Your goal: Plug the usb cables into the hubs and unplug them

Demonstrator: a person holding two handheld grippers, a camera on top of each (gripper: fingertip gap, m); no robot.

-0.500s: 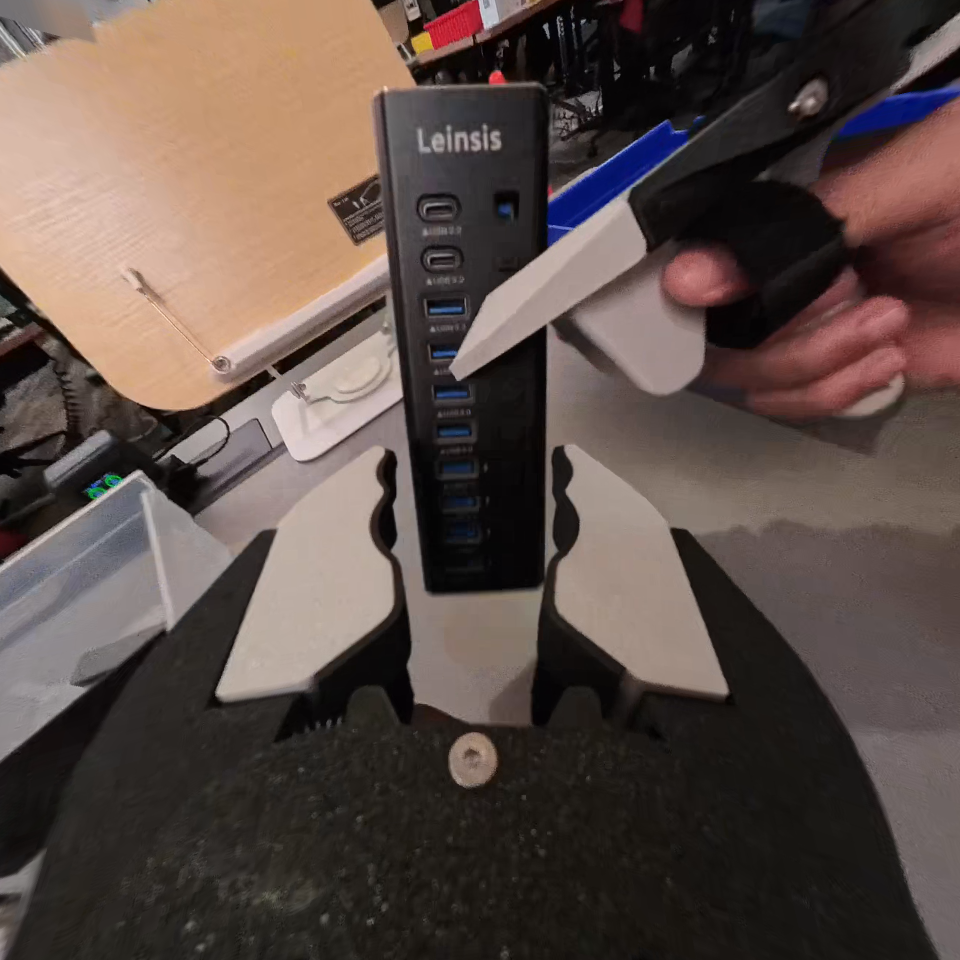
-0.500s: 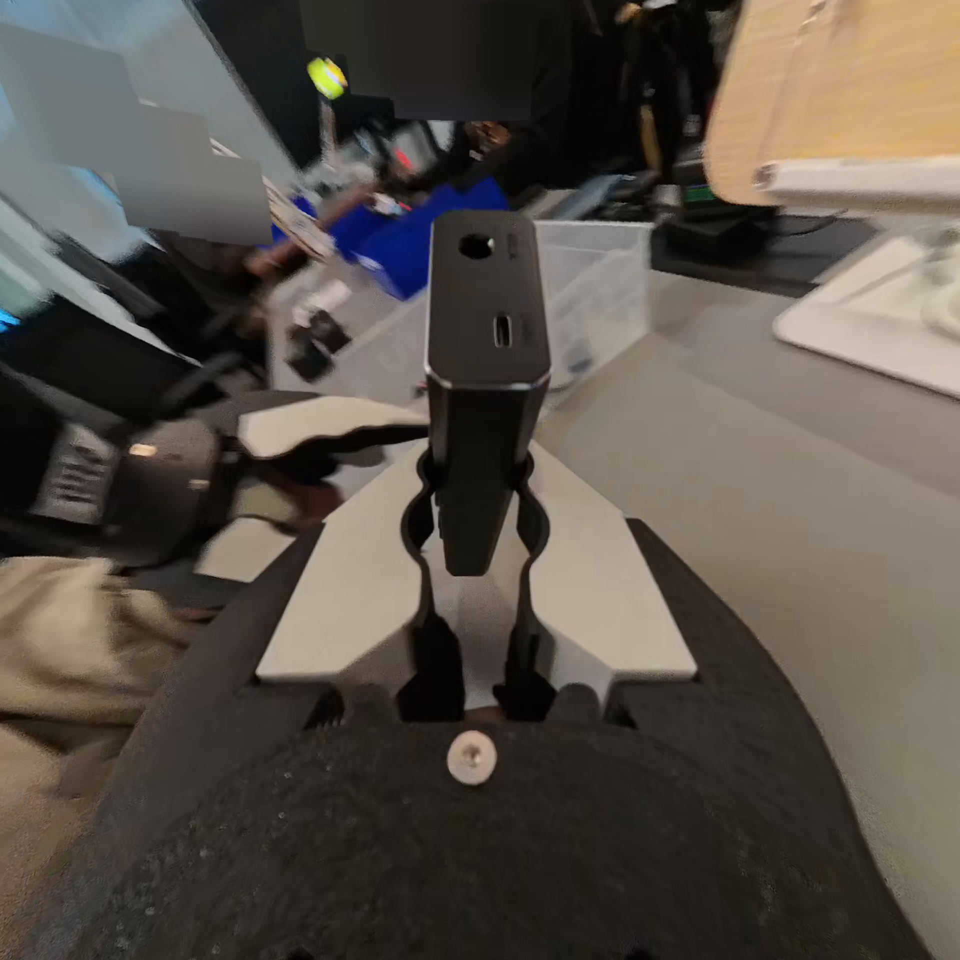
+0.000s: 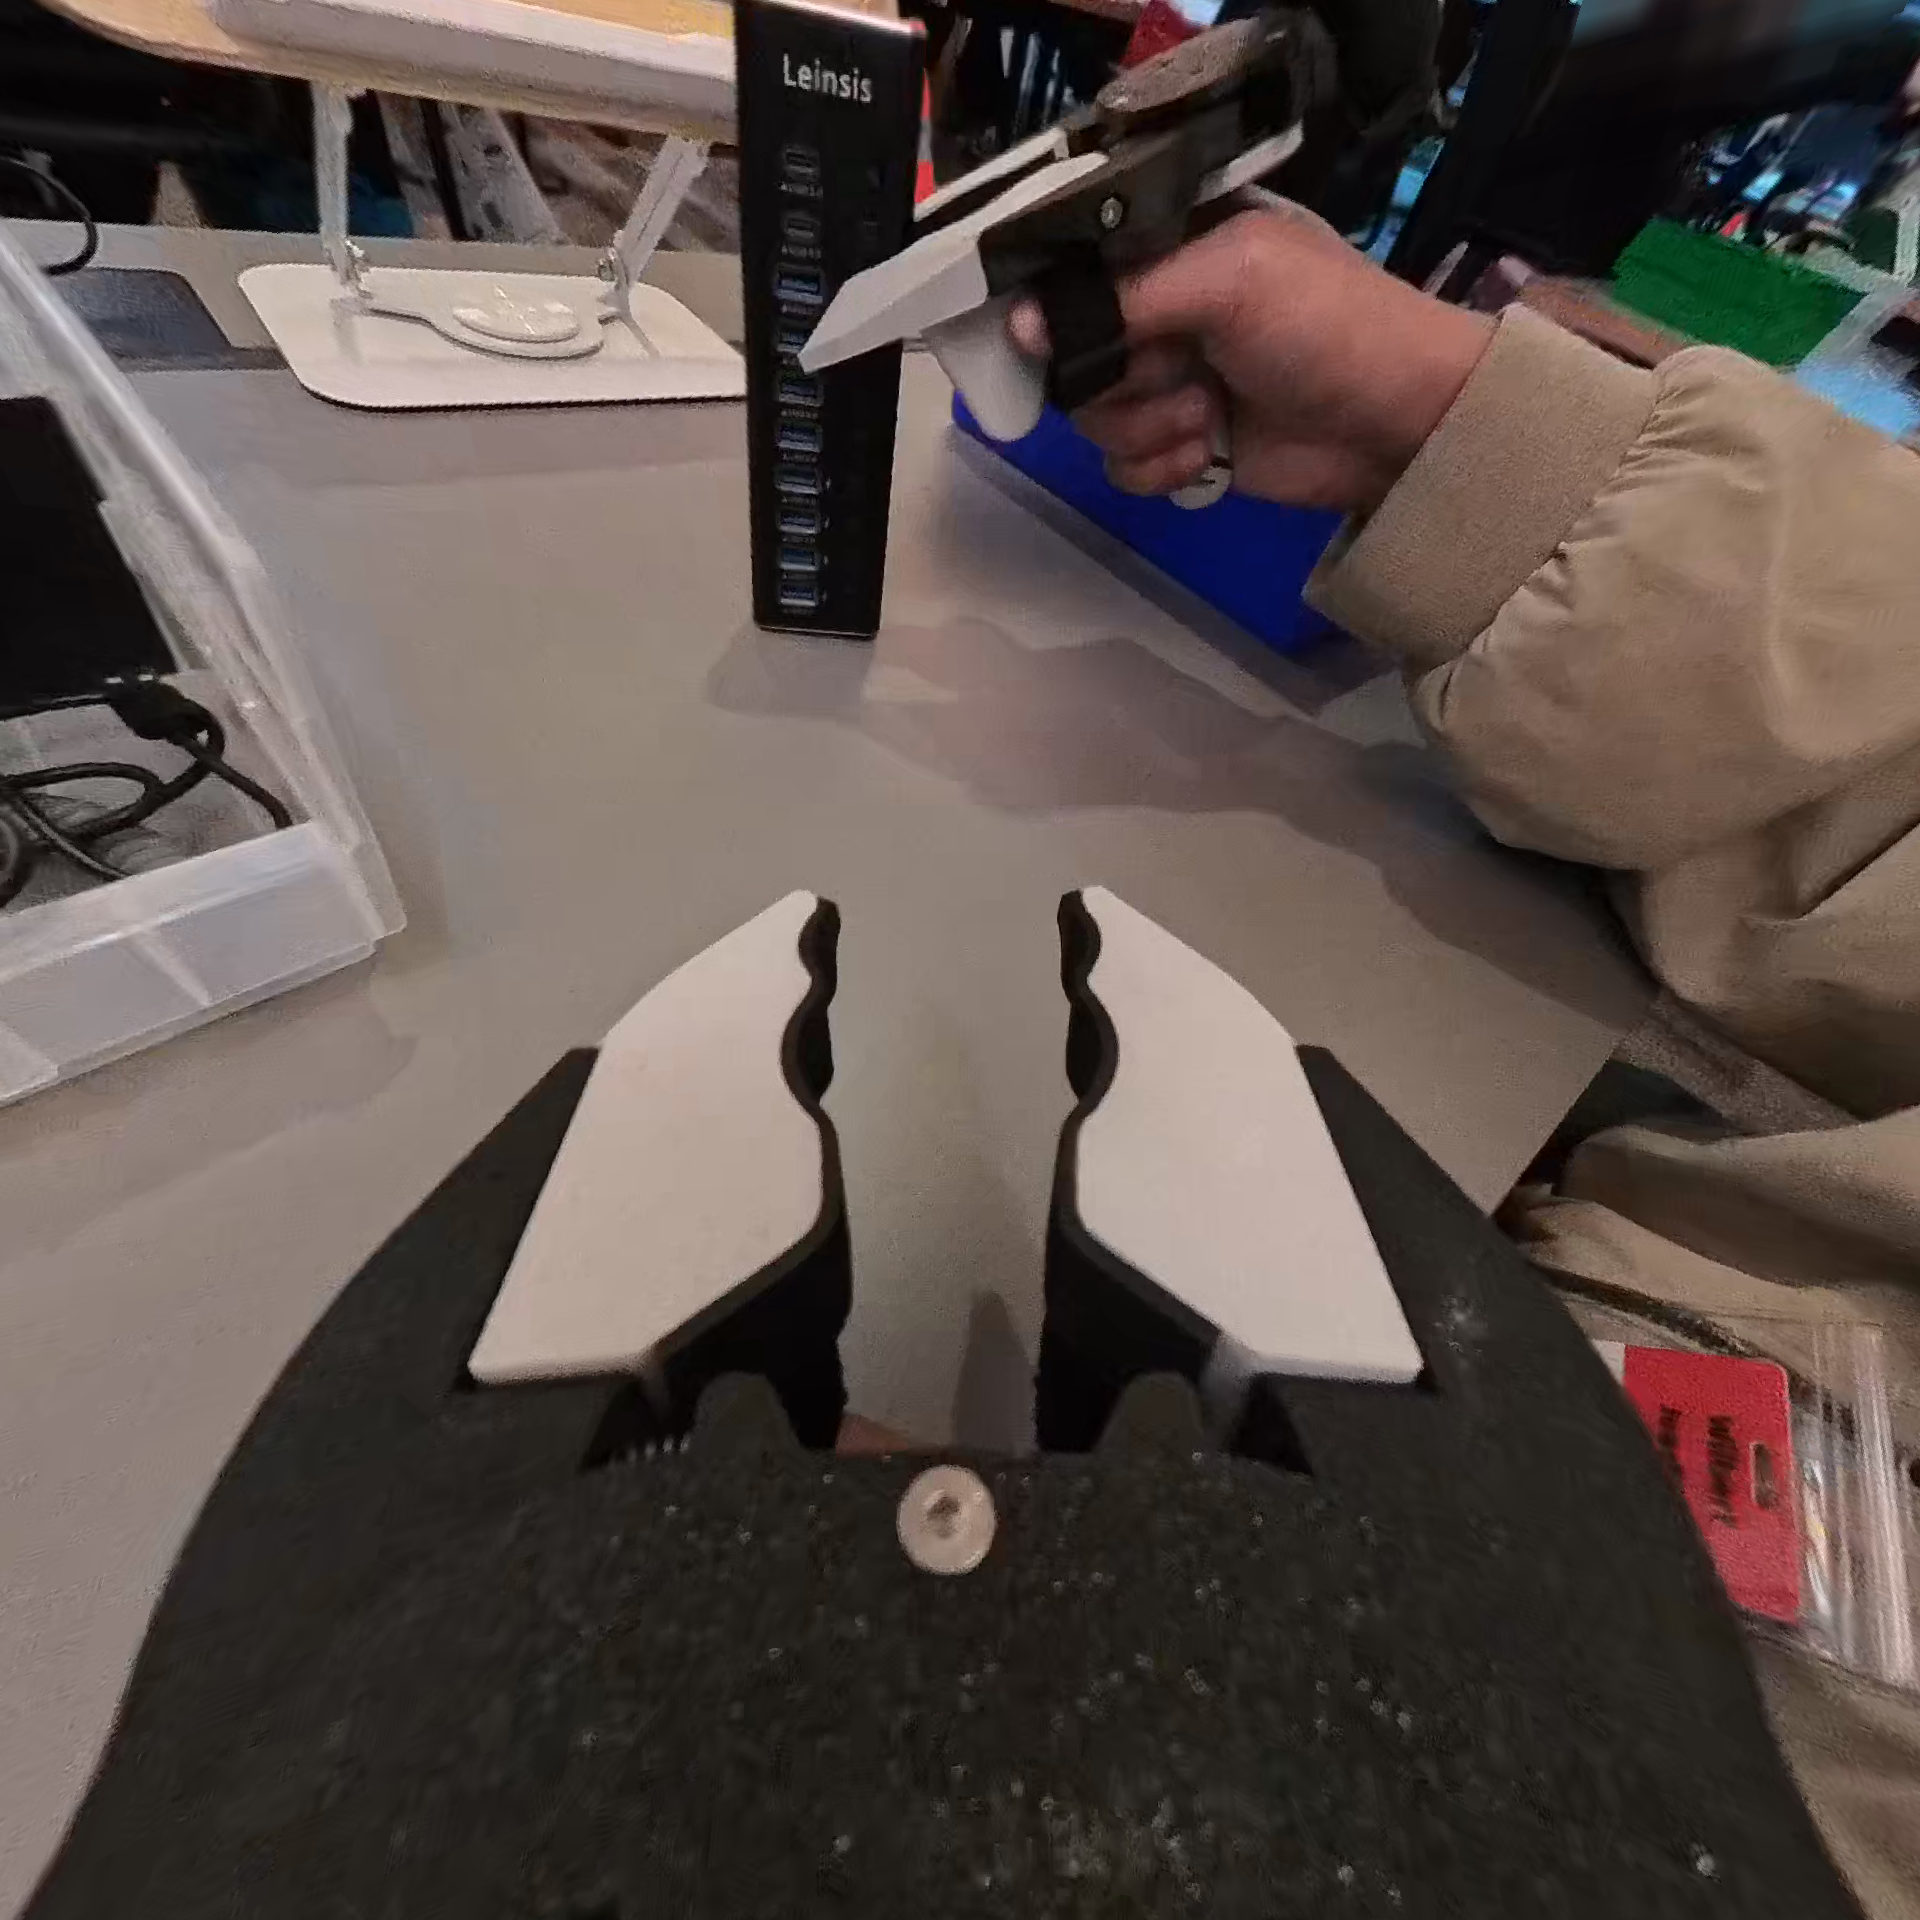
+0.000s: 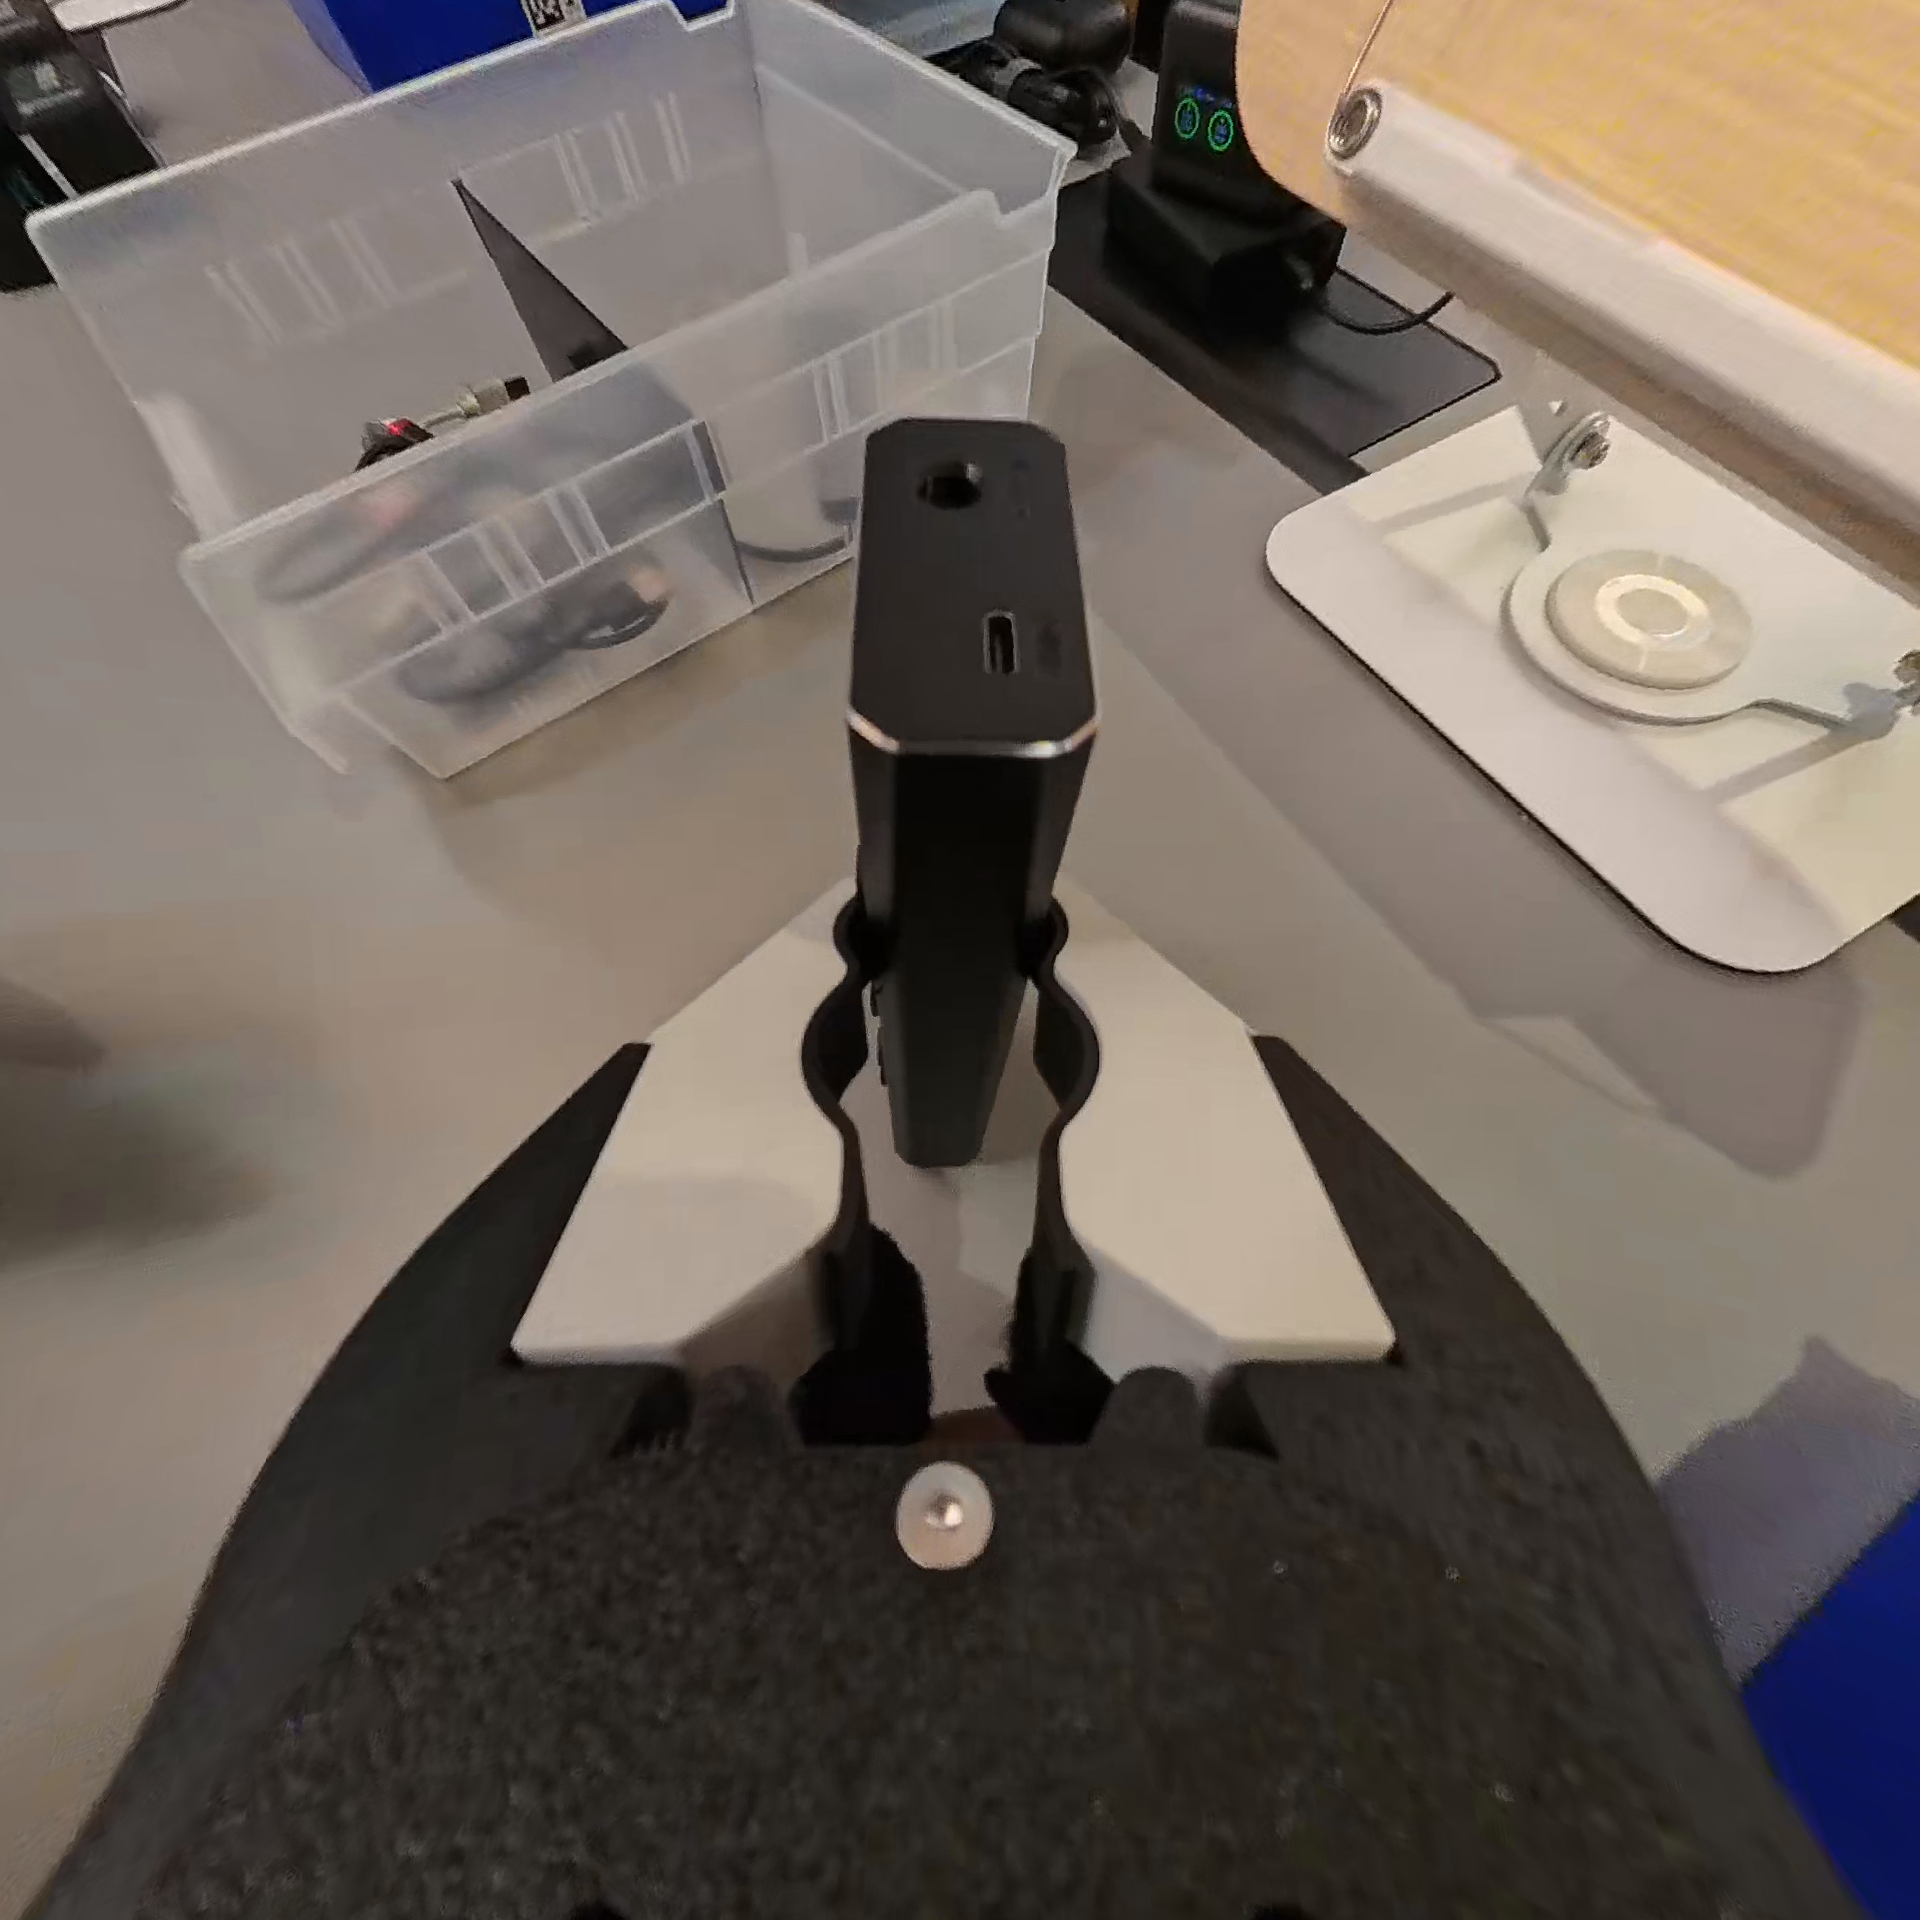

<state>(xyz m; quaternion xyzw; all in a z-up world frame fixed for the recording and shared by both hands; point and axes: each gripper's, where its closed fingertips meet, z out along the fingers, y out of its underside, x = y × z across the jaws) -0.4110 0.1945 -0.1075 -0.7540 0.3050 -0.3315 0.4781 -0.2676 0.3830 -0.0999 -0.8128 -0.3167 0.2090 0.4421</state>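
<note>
While the right gripper (image 4: 951,940) clamps the upright hub (image 4: 961,727) on the bench (image 3: 623,831), the left gripper (image 3: 945,914), open and empty, must fetch a cable from the clear bin (image 3: 187,914).

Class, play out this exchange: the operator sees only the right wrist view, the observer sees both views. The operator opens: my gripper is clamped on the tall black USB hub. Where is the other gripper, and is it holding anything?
Observer: The left gripper hangs over the grey table, short of the tall black USB hub. Its jaws are open and empty.
Operator: Is any cable plugged into the hub's front?
Observer: No. The ports in sight on its front face show no plug.
Operator: Where does my right gripper hold it?
Observer: About mid-height. The hub is upright and its base seems to rest on the table.
</note>
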